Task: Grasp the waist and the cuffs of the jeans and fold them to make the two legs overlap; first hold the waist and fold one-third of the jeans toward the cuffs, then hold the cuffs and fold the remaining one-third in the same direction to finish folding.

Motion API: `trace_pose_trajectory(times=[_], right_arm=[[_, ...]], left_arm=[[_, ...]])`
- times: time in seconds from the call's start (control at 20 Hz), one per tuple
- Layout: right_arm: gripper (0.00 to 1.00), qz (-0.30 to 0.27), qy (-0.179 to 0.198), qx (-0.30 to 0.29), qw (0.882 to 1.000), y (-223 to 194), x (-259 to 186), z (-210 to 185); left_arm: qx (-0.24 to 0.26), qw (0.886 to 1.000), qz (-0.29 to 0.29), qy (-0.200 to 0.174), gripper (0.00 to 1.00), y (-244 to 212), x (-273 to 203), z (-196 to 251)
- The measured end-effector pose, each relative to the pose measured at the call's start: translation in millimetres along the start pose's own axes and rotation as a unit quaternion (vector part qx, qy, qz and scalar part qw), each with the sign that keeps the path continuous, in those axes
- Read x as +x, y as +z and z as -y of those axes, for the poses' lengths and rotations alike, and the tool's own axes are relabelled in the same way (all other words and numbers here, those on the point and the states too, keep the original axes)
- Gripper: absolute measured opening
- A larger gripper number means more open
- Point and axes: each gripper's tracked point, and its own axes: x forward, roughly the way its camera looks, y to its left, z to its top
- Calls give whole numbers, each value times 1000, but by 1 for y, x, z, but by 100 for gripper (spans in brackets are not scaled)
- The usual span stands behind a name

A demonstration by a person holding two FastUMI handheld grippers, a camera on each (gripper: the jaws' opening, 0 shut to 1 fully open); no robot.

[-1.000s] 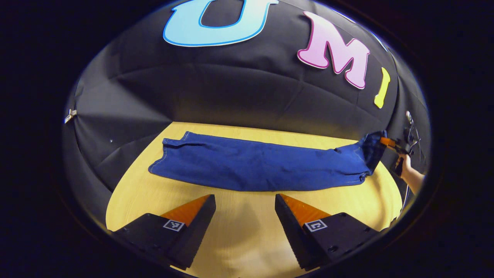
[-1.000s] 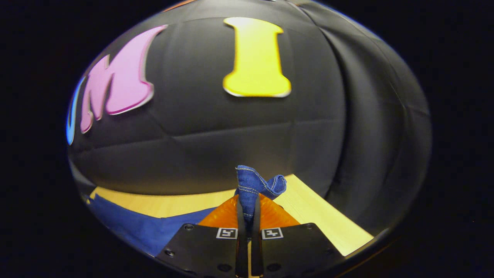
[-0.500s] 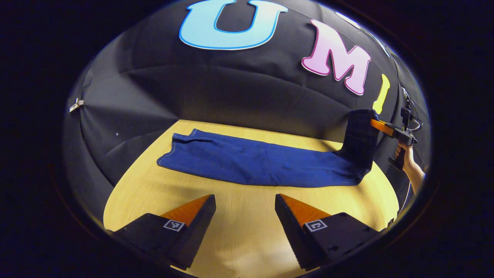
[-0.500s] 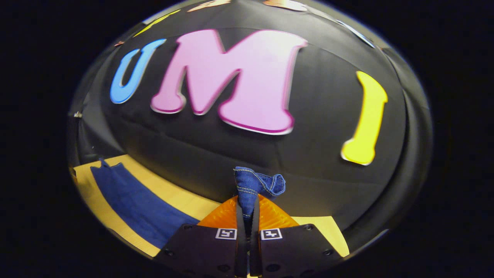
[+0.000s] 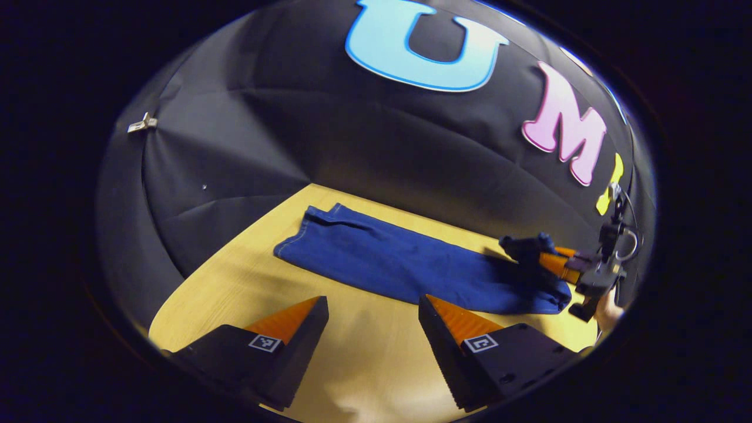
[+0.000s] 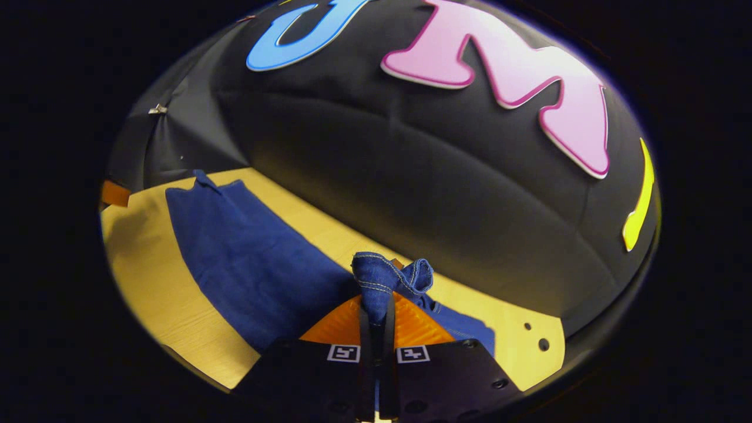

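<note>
As we looked along both hand-held grippers, we noted the following.

Jeans: the blue jeans (image 5: 405, 264) lay flat along the wooden counter (image 5: 247, 294), legs overlapped, running from about 10 o'clock to about 4 o'clock in the left gripper view. In the right gripper view the jeans (image 6: 247, 258) stretched from our fingers out toward 10 o'clock.

Near end of the jeans: which end it was we could not tell. A bunched fold of denim with pale stitching stood up above the fingertips in the right gripper view, lifted over the rest of the garment, which lay on the counter beneath it.

Right hand-held gripper: the right hand-held gripper (image 6: 376, 311) was closed, both fingers pressed together on that bunched fold. In the left gripper view we saw the same tool (image 5: 546, 261) at about 3 o'clock, over the jeans' right end, with a hand (image 5: 608, 311) on its handle.

Left hand-held gripper: the left hand-held gripper (image 5: 370, 311) was wide open and empty, its fingers over bare counter, just short of the jeans' near long edge.

Counter: two small holes (image 6: 536, 335) showed in the wood at about 4 o'clock in the right gripper view.
</note>
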Motion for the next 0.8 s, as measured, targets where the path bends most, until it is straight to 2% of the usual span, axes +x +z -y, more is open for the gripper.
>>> trace_pose_trajectory(times=[0.1, 0.15, 0.3, 0.4, 0.5, 0.65, 0.8], right_arm=[[8, -16, 3, -3, 1000, -5, -1, -3], [11, -18, 17, 2, 1000, -5, -4, -9], [65, -14, 85, 51, 995, 0, -15, -46], [100, -5, 85, 66, 994, 7, -31, -48], [98, -10, 85, 105, 991, 2, -57, -43], [98, -21, 98, 182, 978, -19, -103, -31], [98, -45, 74, 200, 976, -49, -126, 0]], left_arm=[[-9, 1000, 4, 11, 97, 6, 7, -17], [-10, 1000, 10, 16, 97, 11, 11, -24], [-7, 999, 29, 21, 97, 31, 31, -41], [2, 999, 40, 35, 97, 46, 54, -59], [28, 997, 53, 51, 96, 59, 80, -82], [47, 998, 13, 37, 97, 51, 119, -92], [74, 997, -3, 37, 97, 53, 143, -104]])
